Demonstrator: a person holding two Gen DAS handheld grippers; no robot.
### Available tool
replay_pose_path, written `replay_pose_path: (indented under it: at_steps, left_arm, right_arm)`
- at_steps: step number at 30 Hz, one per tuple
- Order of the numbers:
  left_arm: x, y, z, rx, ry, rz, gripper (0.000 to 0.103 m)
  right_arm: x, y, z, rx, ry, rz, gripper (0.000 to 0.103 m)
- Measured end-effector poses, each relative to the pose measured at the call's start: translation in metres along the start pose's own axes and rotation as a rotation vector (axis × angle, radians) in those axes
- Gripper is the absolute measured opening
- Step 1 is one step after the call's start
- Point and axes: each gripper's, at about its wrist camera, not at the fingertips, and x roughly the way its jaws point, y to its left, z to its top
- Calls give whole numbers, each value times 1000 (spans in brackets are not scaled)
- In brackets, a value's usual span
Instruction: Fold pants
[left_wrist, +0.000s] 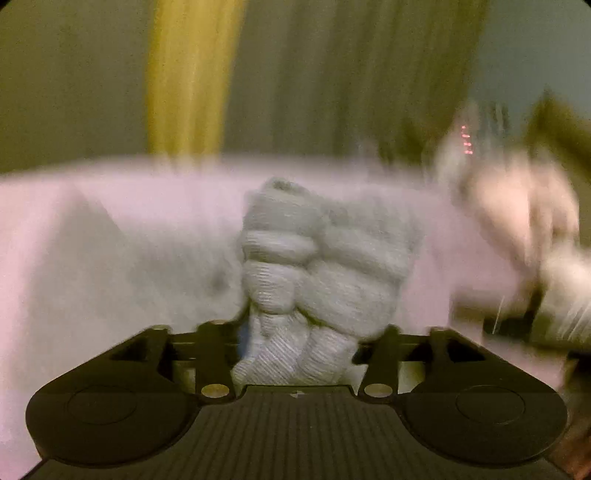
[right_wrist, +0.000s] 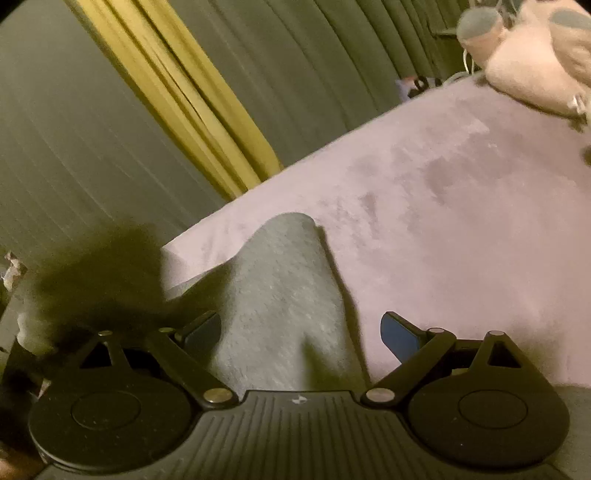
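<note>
Pink bed (right_wrist: 461, 221) beneath, left claw (left_wrist: 295, 354) clamps bunched grey pants (left_wrist: 317, 266), right claw (right_wrist: 301, 332) gapes apart around fabric: folding barely begun.

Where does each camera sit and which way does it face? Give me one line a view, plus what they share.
Left wrist: on the left gripper, facing down over the bed; its fingers pinch bunched grey pants.
Right wrist: on the right gripper, open, facing across the bed; pants lie between its fingers.
Shared: pants, bed, yellow curtain.
</note>
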Motion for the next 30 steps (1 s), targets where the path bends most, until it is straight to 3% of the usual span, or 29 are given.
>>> replay_pose_path:
  at_steps: [1,3,4,5,9,11,13,15,19,21,22,24,27,30]
  left_arm:
    - [17,-12,-11,42,92,24,54]
    - [9,-33,-29,211,43,92,61]
    - [-2,-35,-33,258,21,88,79]
    - [-13,-30,-33,243,16,60,86]
    - [-63,18,-27,-40,-41,-15,96]
    - [-86,50,-32,-180,-102,41,97]
    - [-102,81,-37,-288,-136,163,97]
    - [-113,113,-46,-374,-163,237,97]
    - [-111,161,-66,-544,-134,281,98]
    - [-106,173,-76,-619,-97,262,98]
    - [-110,180,-81,-653,-82,230,98]
    - [-108,182,-83,-687,-71,152,98]
    - [-99,180,-83,-663,-62,132,98]
    - [-96,177,-83,-651,-53,131,98]
  right_arm:
    - [-1,-3,0,3,6,4,94]
    - [-4,-8,2,3,14,23,94]
    - [-4,-10,2,1,17,39,94]
    - [-3,-11,1,3,27,56,94]
    - [11,-10,-3,49,84,155,94]
    - [20,-2,-7,73,129,209,94]
    - [31,4,-10,93,182,235,94]
    - [42,6,-14,150,240,282,94]
    - [63,13,-21,208,299,262,93]
    - [70,20,-22,197,293,244,77]
    - [73,24,-22,184,292,228,55]
    - [77,33,-23,172,296,177,52]
    - [72,52,-20,110,263,146,45]
    - [58,65,-5,176,225,252,42]
